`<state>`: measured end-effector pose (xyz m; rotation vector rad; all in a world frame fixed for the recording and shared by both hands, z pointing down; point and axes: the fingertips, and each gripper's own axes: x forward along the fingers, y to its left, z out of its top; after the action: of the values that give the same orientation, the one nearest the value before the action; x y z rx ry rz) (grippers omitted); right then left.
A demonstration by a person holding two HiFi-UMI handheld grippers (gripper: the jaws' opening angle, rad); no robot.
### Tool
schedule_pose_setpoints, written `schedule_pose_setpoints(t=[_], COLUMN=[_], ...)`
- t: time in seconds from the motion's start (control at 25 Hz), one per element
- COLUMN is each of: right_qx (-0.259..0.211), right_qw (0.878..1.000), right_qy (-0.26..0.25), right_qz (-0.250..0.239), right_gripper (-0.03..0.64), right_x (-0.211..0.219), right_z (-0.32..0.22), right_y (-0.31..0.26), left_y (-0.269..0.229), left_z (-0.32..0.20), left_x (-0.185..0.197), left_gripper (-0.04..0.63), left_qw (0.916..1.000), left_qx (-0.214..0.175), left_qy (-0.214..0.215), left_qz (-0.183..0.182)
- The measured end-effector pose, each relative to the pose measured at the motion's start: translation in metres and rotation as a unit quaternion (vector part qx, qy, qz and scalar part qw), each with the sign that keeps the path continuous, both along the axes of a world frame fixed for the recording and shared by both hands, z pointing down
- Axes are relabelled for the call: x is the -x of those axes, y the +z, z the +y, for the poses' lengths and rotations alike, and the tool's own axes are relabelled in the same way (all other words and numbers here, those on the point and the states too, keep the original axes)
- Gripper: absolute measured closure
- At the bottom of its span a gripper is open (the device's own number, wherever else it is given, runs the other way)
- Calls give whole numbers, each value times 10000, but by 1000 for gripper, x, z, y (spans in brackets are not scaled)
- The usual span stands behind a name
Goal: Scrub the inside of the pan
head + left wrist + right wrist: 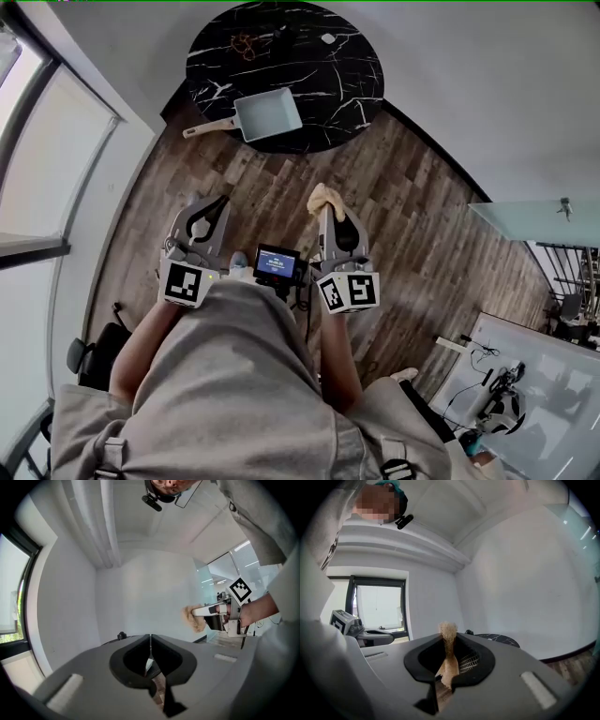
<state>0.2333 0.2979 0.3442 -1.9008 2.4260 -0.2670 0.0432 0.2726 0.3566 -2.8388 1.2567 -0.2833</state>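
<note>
Here the left gripper has its jaws pressed together with nothing between them. The right gripper is clamped on a tan scrubber, and a tuft of it sticks out past the tips. The pan lies well ahead of both pairs of jaws, on a black table. Its handle points off to the left gripper's side, and neither gripper touches it.

Square grey pan upright on table.
</note>
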Motion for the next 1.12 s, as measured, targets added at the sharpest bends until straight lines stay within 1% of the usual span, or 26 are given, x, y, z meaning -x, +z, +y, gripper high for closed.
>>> schedule_pose_setpoints(t=[0.16, 0.28, 0.36, 0.48, 0.52, 0.64, 0.76, 0.84, 0.92, 1.04, 1.12], right_qx=[170, 272, 386, 563, 609, 784, 1079, 1317, 1590, 2057, 2404], right_qw=[9998, 9993, 9985, 9967, 9960, 9933, 9899, 9869, 9830, 9749, 9665], right_qy=[25, 167, 276, 383, 450, 718, 832, 838, 802, 597, 363], right_qz=[111, 193, 278, 432, 468, 457, 390, 404, 440, 611, 816], right_gripper=[568, 568, 568, 568, 568, 568, 568, 568, 568, 568, 568], right_x=[14, 20, 21, 20, 18, 10, 9, 9, 10, 7, 4], right_z=[-37, -71, -93, -129, -142, -181, -216, -238, -260, -289, -304], right_y=[6, 7, 8, 9, 10, 18, 33, 47, 65, 91, 111], left_y=[10, 16, 19, 22, 27, 47, 64, 84, 111, 153, 181], left_z=[-40, -80, -108, -157, -172, -211, -240, -252, -262, -275, -278], left_x=[22, 30, 31, 30, 29, 32, 33, 32, 38, 42, 44], left_gripper=[586, 586, 586, 586, 586, 586, 586, 584, 572, 565, 547], left_qw=[9998, 9998, 9995, 9987, 9980, 9937, 9846, 9734, 9625, 9531, 9461], left_qx=[177, 218, 275, 142, 220, 628, 963, 1194, 1394, 1626, 1849], left_qy=[-109, -7, 131, 471, 583, 925, 1460, 1930, 2241, 2356, 2371], left_qz=[70, 45, 101, 149, 141, 85, -41, -317, -635, -982, -1206])
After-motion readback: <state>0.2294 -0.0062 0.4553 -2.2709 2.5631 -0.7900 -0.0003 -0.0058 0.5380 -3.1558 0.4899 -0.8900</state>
